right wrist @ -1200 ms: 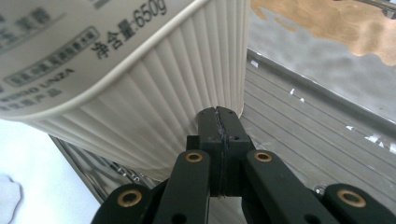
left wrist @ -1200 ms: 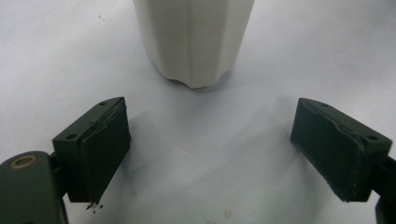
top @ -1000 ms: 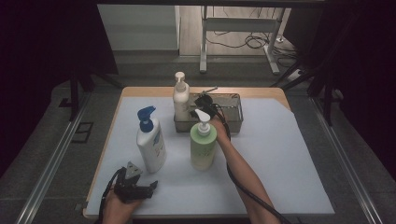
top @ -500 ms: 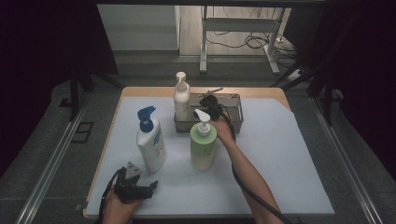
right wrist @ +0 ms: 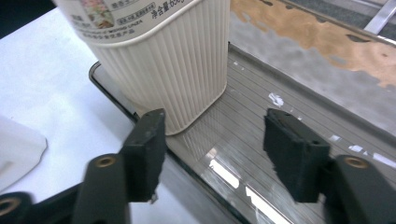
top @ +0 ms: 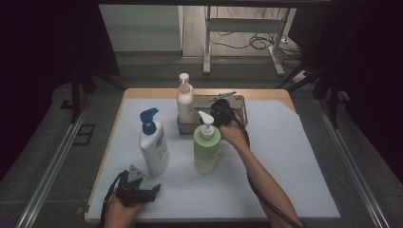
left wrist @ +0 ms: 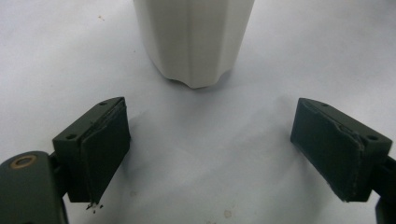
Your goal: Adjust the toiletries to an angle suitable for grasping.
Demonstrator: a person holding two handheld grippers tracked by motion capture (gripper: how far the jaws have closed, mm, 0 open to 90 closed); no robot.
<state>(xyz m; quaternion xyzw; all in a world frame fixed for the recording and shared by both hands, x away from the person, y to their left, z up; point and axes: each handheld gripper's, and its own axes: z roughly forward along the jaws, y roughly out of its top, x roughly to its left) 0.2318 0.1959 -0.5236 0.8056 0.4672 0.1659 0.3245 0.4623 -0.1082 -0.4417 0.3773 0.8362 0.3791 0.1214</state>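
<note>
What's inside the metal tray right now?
The cream pump bottle stands upright in the left end of the metal tray. The right claw, open with nothing between its pads, hovers over the middle. It covers part of the tray floor, so that patch can't be checked.

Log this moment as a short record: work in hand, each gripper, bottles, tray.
work: cream pump bottle stands in the metal tray
right gripper: over the tray, jaws have just been opening, nothing between them
left gripper: open, low over the white mat, empty
blue-capped bottle: upright on the mat
green bottle: upright on the mat, in front of the tray
</note>
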